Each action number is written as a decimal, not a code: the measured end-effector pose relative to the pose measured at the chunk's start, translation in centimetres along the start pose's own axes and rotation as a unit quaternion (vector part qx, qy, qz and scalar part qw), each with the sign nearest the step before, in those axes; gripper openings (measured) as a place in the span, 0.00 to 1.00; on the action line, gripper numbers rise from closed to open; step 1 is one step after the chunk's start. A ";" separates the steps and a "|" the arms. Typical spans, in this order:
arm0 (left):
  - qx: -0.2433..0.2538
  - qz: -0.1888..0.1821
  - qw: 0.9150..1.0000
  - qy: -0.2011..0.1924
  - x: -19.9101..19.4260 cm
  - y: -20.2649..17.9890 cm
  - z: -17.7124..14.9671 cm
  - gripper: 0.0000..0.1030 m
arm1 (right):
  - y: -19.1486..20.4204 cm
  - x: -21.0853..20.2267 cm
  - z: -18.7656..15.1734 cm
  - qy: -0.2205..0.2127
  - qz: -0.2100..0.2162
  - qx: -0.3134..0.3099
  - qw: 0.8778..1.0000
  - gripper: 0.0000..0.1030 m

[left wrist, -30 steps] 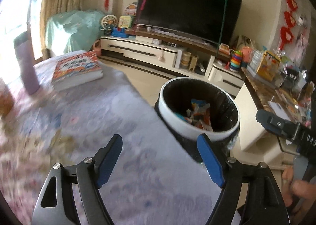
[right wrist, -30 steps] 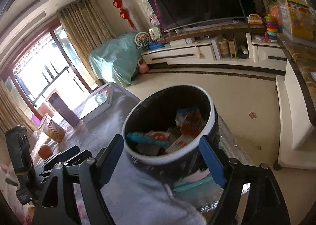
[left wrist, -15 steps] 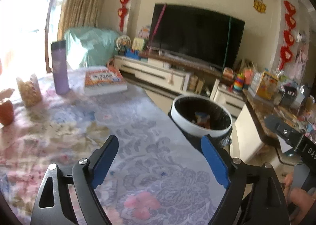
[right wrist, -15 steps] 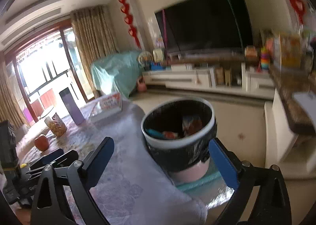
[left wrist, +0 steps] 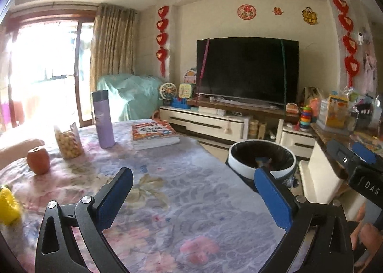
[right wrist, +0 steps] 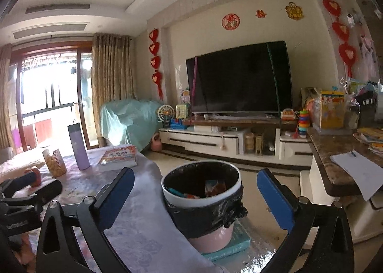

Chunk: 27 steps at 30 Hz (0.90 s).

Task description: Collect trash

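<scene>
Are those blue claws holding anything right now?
No. The left gripper and right gripper have just been opening and hold nothing; the bin only shows beyond them.

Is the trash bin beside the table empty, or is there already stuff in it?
Not empty. The trash bin holds several colourful wrappers low inside its black liner, well under the rim.

glossy black plastic liner (right wrist: 208,215) in the bin; floral cloth (left wrist: 182,191) covers the table.
</scene>
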<state>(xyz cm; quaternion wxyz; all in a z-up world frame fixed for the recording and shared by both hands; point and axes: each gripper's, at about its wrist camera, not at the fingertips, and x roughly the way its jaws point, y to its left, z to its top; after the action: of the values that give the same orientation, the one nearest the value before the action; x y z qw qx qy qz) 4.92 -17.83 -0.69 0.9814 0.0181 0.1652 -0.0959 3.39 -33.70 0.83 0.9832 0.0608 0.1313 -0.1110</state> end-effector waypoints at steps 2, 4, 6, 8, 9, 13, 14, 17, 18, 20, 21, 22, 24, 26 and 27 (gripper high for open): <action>0.000 0.007 1.000 0.004 0.3 -0.3 -0.2 0.99 | 0.0 0.1 -0.3 0.005 -0.001 0.002 1.000 1.00; -0.001 0.009 1.000 0.007 0.5 -0.3 -0.2 0.99 | 0.0 0.0 -0.6 0.006 0.000 0.000 1.000 1.00; 0.000 0.017 1.000 0.007 0.5 -0.4 -0.1 0.99 | 0.2 -0.1 -0.8 0.008 -0.004 -0.005 1.000 1.00; 0.001 0.016 1.000 0.007 0.6 -0.4 0.1 0.99 | 0.3 -0.2 -1.1 0.012 -0.002 -0.006 1.000 1.00; 0.001 0.016 1.000 0.007 0.6 -0.5 0.1 0.99 | 0.3 -0.2 -1.2 0.012 -0.002 -0.005 1.000 1.00; 0.003 0.020 1.000 0.005 0.7 -0.3 0.1 0.99 | 0.5 -0.5 -1.1 0.008 -0.001 -0.008 1.000 1.00; 0.004 0.020 1.000 0.005 0.7 -0.4 0.1 0.99 | 0.6 -0.5 -1.1 0.008 -0.001 -0.008 1.000 1.00; 0.004 0.021 1.000 0.003 0.7 -0.3 0.0 0.99 | 0.7 -0.7 -1.1 0.005 0.002 -0.009 1.000 1.00; 0.004 0.021 1.000 0.001 0.7 -0.2 -0.1 0.99 | 0.8 -0.7 -1.1 0.005 0.003 -0.008 1.000 1.00; 0.004 0.022 1.000 -0.002 0.6 -0.1 -0.1 0.99 | 0.8 -0.8 -1.1 0.005 0.005 -0.009 1.000 1.00; 0.003 0.021 1.000 -0.002 0.6 0.0 -0.1 0.99 | 0.8 -0.8 -1.1 0.005 0.005 -0.009 1.000 1.00; 0.003 0.021 1.000 -0.002 0.7 0.0 -0.1 0.99 | 0.8 -0.8 -1.1 0.004 0.005 -0.010 1.000 1.00; 0.002 0.023 1.000 -0.003 0.7 0.1 -0.2 0.99 | 0.9 -0.9 -1.1 0.000 0.007 -0.010 1.000 1.00; 0.002 0.023 1.000 -0.003 0.8 0.1 -0.2 0.99 | 1.0 -1.0 -1.0 -0.002 0.007 -0.012 1.000 1.00; 0.002 0.024 1.000 -0.004 0.8 0.2 -0.3 0.99 | 1.0 -1.0 -1.0 -0.002 0.007 -0.012 1.000 1.00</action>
<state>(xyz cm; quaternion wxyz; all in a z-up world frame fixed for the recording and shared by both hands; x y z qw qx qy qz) 5.60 -17.72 -1.23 0.9840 0.0235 0.1609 -0.0730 2.42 -32.34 0.29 0.9849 0.0494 0.1303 -0.1025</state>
